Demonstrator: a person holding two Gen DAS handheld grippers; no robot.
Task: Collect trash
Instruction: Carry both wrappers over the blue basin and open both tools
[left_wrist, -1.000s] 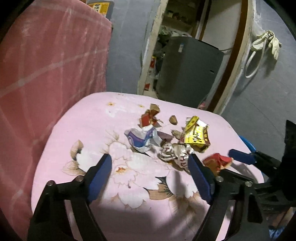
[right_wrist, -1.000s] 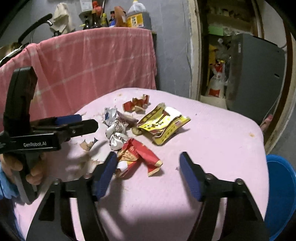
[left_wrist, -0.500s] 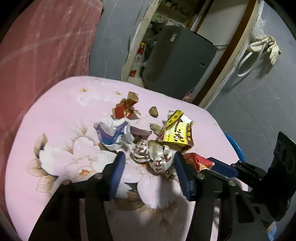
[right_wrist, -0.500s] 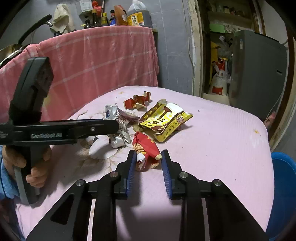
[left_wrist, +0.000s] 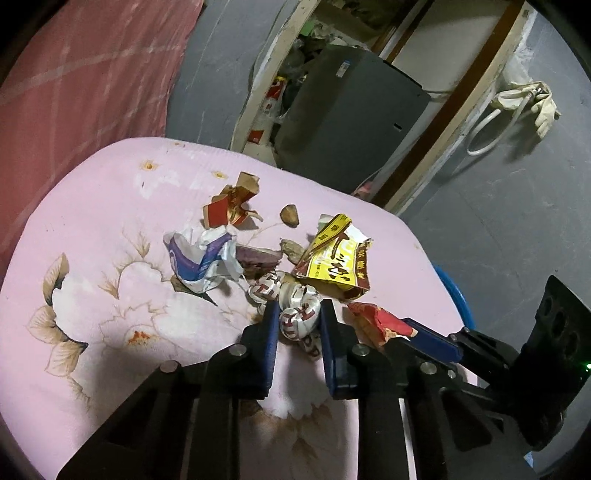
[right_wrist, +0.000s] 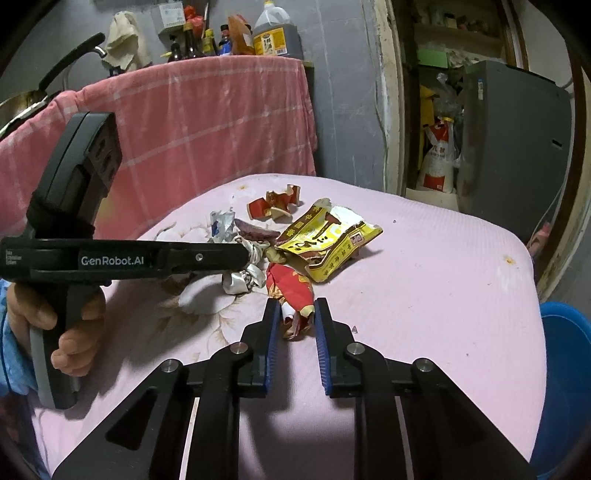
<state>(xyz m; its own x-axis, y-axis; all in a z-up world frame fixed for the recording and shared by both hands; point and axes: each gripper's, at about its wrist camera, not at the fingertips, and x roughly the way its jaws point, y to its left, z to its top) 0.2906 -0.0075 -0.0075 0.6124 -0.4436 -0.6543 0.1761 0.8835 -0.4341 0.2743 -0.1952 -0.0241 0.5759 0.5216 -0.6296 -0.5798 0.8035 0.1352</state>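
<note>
At the lower middle of the left wrist view, your left gripper has drawn its fingers in around the crumpled silver wrapper; the blue pads sit on either side of it and appear to press it, so you have it pinched where it lies on the pink counter. Likewise, low in the right wrist view, your right gripper has narrowed onto the near end of the red wrapper, the pads touching or nearly touching its sides. Both pieces still rest on the cloth, neither lifted.

A second ago both pairs of fingers stood wide open, well short of the pile; half a second ago they were half closed, straddling the same two pieces. Since then each has also pushed forward, so the trash fills more of each view.

That means, by my reading, the grasp step is about done and you can lift. The yellow packet, the white and blue wrapper and the torn red scraps remain loose, and the blue bin waits at the right edge.
</note>
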